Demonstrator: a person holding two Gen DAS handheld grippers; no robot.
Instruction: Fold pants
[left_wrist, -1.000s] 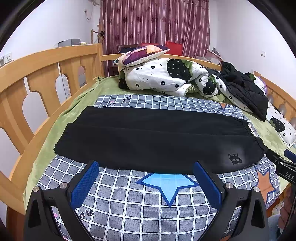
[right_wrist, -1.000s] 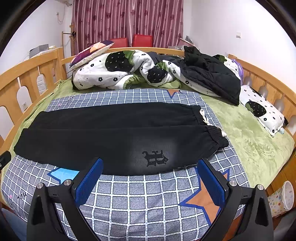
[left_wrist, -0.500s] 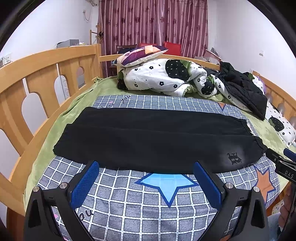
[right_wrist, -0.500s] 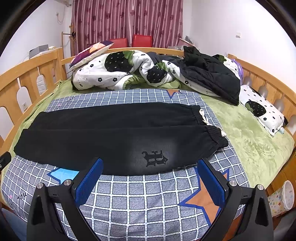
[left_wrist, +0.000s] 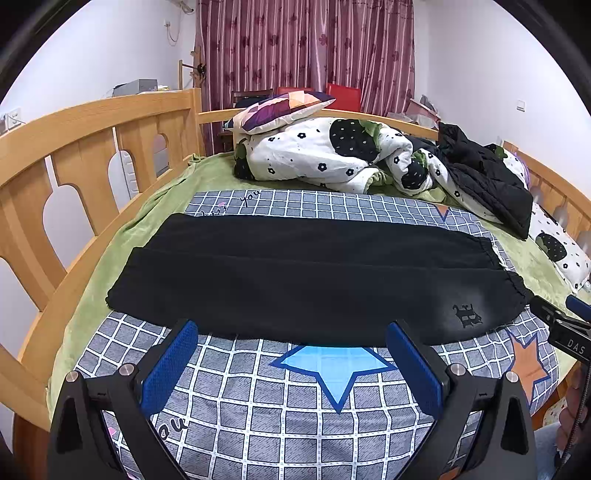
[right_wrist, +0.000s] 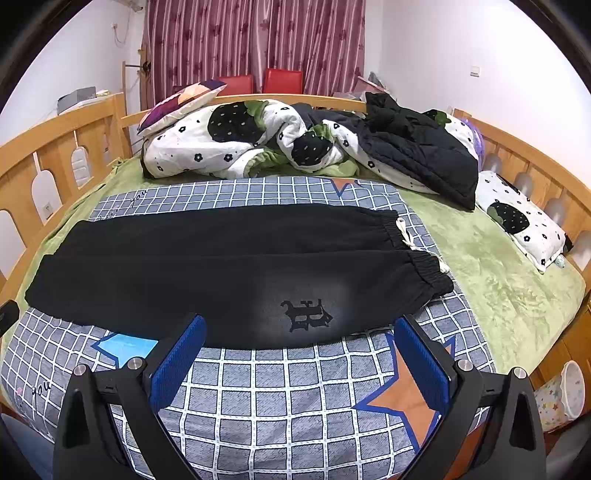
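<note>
Pants (right_wrist: 229, 269) lengthwise crosswise, waistband right.

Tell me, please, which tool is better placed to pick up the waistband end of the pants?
The right tool. It hovers open above the near edge of the black pants, close to the logo and the elastic waistband. The left tool, also open, faces the middle of the legs, farther from that end.

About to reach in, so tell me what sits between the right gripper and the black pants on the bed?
Only bare grey checked blanket, seen in the right wrist view: the open right gripper hovers short of the black pants, nothing else intervening.
</note>
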